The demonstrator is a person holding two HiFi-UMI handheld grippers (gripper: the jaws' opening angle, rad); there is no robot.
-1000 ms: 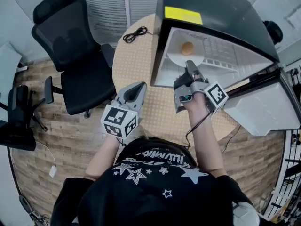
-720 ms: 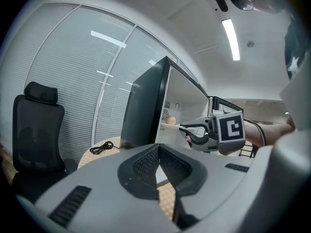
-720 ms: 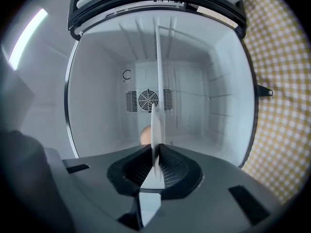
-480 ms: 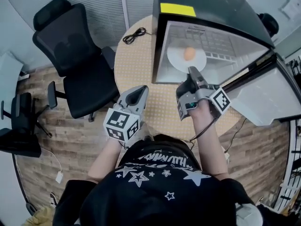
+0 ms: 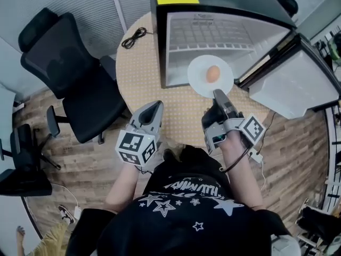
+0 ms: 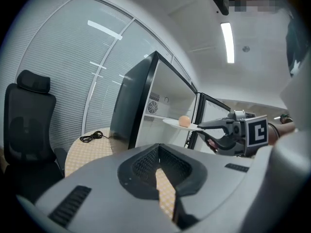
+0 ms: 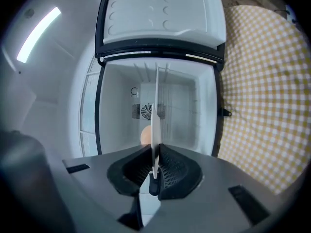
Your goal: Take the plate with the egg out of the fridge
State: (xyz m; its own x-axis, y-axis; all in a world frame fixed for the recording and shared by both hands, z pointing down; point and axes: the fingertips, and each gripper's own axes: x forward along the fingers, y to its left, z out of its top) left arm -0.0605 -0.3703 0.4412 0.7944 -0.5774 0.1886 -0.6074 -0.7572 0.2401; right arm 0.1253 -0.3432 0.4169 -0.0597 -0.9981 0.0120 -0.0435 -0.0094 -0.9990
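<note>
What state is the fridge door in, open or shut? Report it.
Open: the door is swung wide to the side, and the fridge interior shows.

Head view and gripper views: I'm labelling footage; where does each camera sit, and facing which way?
Head view: head-mounted, steeply down onto the open black fridge; forearms, left gripper, right gripper show.
Left gripper view: on that gripper, toward the fridge; its shut jaws show.
Right gripper view: on that gripper, into the fridge; its jaws pinch the round white plate.
Shared: plate and brown egg.
</note>
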